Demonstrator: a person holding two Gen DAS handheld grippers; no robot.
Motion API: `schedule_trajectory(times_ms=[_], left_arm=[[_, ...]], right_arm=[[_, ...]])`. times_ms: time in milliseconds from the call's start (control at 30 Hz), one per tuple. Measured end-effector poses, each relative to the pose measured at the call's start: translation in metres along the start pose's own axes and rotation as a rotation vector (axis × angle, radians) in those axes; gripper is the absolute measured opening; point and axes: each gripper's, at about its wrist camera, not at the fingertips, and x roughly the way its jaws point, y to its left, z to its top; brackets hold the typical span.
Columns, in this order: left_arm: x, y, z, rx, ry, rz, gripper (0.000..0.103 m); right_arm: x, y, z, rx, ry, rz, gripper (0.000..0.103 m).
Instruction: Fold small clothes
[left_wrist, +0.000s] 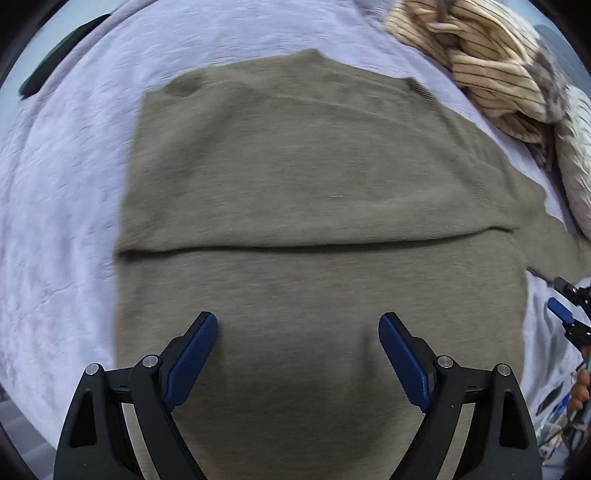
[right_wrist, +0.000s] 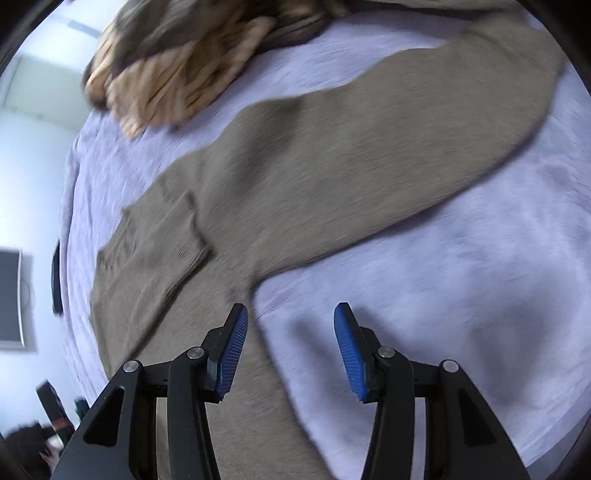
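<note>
- lilac bedsheet (left_wrist: 66, 192) covering the bed under me
- dark flat object (left_wrist: 55, 62) at the sheet's far left edge
- wall-mounted screen (right_wrist: 10, 299), left of my right view
- pale wall (right_wrist: 33, 155) behind

A pale lavender bedspread (right_wrist: 461, 258) with a crinkled texture covers the bed and fills most of both views. Beyond its edge in the right wrist view stands a plain white wall (right_wrist: 33, 155), evenly lit, with a dark flat screen (right_wrist: 9, 299) mounted on it.

Olive sweater (left_wrist: 314, 177) folded on lavender bedspread (left_wrist: 66, 192), left hand-held gripper (left_wrist: 297, 325) agape
</note>
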Motion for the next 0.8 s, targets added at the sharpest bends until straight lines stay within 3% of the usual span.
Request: schedule_trajectory(times_ms=[233, 367, 667, 767, 800], left_arm=[[0.017, -0.074, 0.023, 0.1, 0.006, -0.06, 0.09], [0.029, -0.115, 0.039, 0.142, -0.008, -0.079, 0.09], [0.053, -0.208, 0.072, 0.246, -0.098, -0.103, 0.09], [0.062, -0.231, 0.08, 0.274, -0.114, -0.088, 0.09], [0.068, -0.241, 0.082, 0.282, -0.112, -0.086, 0.09]], right_arm=[[-0.033, -0.098, 0.042, 0.318, -0.175, 0.032, 0.053], [-0.044, -0.137, 0.067, 0.422, -0.257, 0.06, 0.053], [-0.032, -0.16, 0.096, 0.502, -0.259, 0.16, 0.052], [-0.032, -0.159, 0.103, 0.5, -0.247, 0.229, 0.013], [-0.032, -0.154, 0.104, 0.487, -0.242, 0.259, 0.012]])
